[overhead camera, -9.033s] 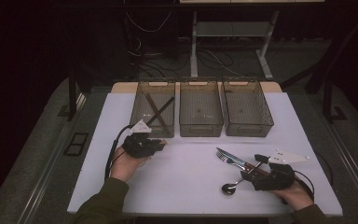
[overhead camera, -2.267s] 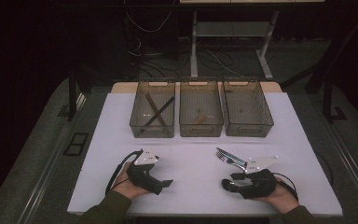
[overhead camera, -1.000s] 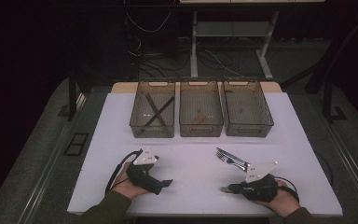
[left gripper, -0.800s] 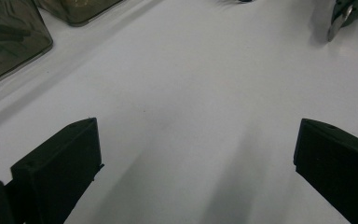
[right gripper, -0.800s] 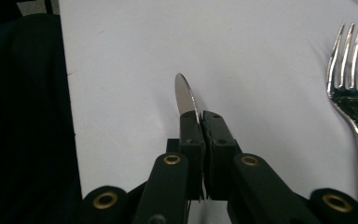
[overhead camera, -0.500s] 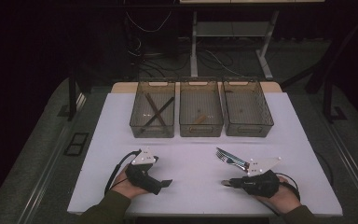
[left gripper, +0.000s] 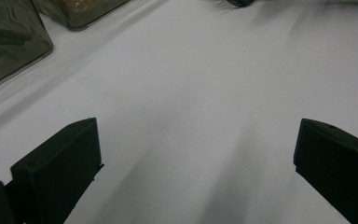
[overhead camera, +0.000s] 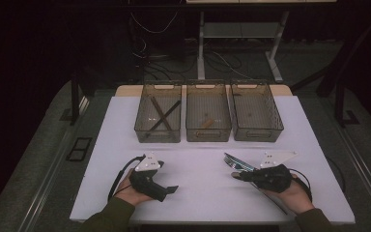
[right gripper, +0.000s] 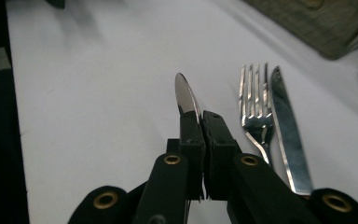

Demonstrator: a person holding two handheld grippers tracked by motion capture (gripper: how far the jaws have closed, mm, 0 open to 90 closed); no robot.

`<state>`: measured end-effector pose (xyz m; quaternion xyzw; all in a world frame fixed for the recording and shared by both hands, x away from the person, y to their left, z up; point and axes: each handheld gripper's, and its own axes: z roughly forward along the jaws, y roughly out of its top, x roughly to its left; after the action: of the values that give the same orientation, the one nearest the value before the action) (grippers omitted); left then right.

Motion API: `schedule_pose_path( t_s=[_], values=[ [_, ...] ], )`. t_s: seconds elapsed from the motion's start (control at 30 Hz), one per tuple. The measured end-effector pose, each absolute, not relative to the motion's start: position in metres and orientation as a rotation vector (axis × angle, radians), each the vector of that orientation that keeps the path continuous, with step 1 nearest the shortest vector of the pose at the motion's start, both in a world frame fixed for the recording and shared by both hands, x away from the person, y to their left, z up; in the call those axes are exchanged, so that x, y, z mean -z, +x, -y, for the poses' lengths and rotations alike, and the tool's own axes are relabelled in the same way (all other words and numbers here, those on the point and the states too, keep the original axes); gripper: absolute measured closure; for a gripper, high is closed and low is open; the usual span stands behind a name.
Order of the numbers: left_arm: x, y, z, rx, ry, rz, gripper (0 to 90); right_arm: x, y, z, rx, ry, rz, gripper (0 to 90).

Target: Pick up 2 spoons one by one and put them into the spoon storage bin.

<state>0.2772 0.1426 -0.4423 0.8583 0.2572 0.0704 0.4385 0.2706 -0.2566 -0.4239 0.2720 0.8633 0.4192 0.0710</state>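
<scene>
my right gripper (right gripper: 200,126) has its fingers clamped on a shiny steel spoon (right gripper: 184,95), long axis pointing ahead, just left of steel fork (right gripper: 255,100) and knife (right gripper: 286,126) on white counter (overhead camera: 198,169); left gripper (overhead camera: 166,191) fingers apart, idle.

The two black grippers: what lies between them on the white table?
In the high view, nothing: only bare white table between the left gripper and the right gripper.
</scene>
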Motion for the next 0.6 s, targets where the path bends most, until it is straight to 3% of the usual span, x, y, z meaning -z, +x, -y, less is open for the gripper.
schedule_pose_path(
  t_s=[0.6],
  values=[
    [0.444,0.276,-0.139,-0.174,2.124,-0.645,0.4,0.396,0.293,0.265,-1.379,0.946,-2.415,87.6]
  ],
)
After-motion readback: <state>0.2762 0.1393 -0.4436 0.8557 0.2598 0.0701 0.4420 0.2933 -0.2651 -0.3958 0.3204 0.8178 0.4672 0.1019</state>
